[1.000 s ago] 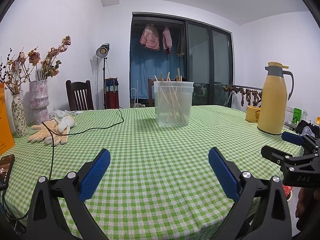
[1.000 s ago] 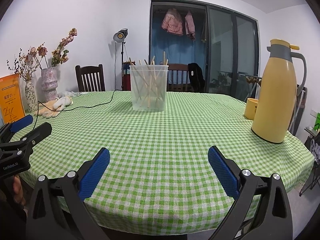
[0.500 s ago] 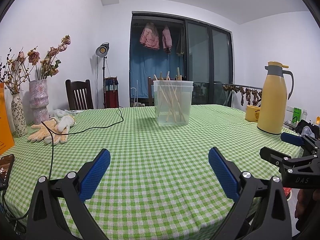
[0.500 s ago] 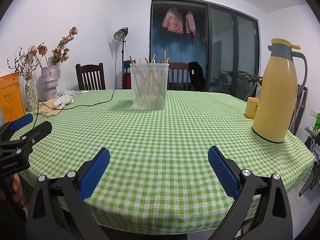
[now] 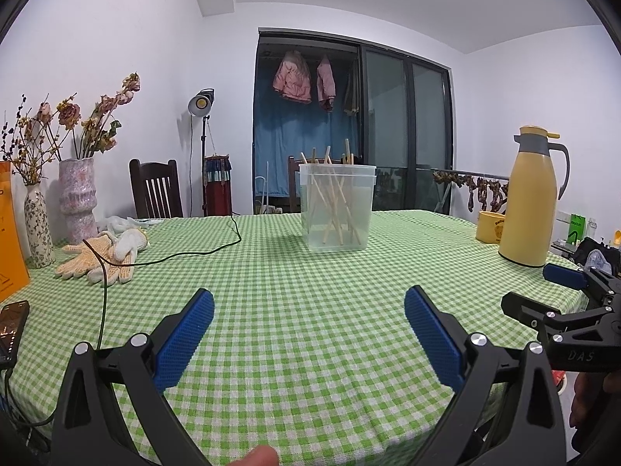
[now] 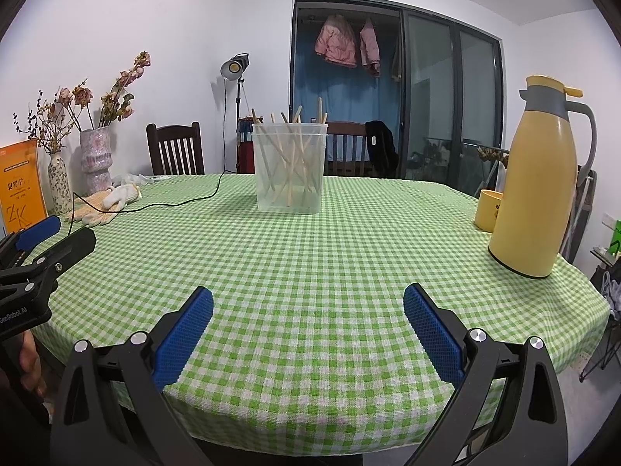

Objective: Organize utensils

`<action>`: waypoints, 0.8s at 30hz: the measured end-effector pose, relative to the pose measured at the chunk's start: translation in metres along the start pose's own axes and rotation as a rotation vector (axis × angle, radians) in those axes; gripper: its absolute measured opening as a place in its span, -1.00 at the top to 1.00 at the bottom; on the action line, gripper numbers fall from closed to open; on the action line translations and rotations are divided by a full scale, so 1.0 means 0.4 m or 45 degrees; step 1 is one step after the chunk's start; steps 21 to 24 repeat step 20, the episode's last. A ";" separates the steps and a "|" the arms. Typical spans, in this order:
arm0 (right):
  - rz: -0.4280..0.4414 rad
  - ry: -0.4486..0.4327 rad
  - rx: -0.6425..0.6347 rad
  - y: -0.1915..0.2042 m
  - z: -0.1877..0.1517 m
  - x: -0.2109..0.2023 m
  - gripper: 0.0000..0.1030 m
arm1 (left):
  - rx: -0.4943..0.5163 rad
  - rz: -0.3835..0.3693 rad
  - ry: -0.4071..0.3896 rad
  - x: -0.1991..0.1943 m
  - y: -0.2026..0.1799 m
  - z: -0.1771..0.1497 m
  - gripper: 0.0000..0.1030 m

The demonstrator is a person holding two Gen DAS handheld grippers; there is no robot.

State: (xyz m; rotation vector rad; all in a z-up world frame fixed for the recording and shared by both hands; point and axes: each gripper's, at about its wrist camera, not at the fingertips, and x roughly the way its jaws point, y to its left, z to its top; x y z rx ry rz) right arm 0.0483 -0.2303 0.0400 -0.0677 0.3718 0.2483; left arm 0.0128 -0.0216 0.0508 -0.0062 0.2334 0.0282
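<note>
A clear plastic container (image 5: 337, 209) holding several wooden chopsticks (image 5: 333, 198) stands upright at the far middle of the green checked table (image 5: 295, 310); it also shows in the right wrist view (image 6: 289, 169). My left gripper (image 5: 308, 314) is open and empty, low over the near table edge. My right gripper (image 6: 308, 314) is open and empty, also near the front edge. The right gripper shows at the right of the left wrist view (image 5: 543, 295), and the left gripper at the left of the right wrist view (image 6: 58, 233).
A yellow thermos (image 6: 539, 182) and a yellow cup (image 6: 487, 209) stand at the right. Work gloves (image 5: 104, 252), a black cable (image 5: 174, 256), two vases of dried flowers (image 5: 77, 198), an orange sign (image 6: 19, 190) and a phone (image 5: 11, 326) are at the left. Chairs stand behind the table.
Both grippers have drifted slightly, staying open and empty. The container and the other objects have not moved.
</note>
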 end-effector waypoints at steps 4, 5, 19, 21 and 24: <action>-0.001 0.001 0.005 -0.002 0.001 0.000 -0.84 | 0.008 0.001 -0.006 -0.002 -0.001 0.001 -0.85; -0.001 0.001 0.003 -0.002 0.001 0.001 -0.84 | 0.008 0.002 -0.007 -0.001 -0.002 0.003 -0.85; -0.011 -0.016 -0.026 -0.006 0.020 0.024 -0.84 | 0.002 0.037 -0.004 0.026 0.006 0.030 -0.85; -0.021 -0.023 -0.025 -0.011 0.032 0.036 -0.84 | 0.002 0.051 0.000 0.037 0.008 0.041 -0.85; -0.021 -0.023 -0.025 -0.011 0.032 0.036 -0.84 | 0.002 0.051 0.000 0.037 0.008 0.041 -0.85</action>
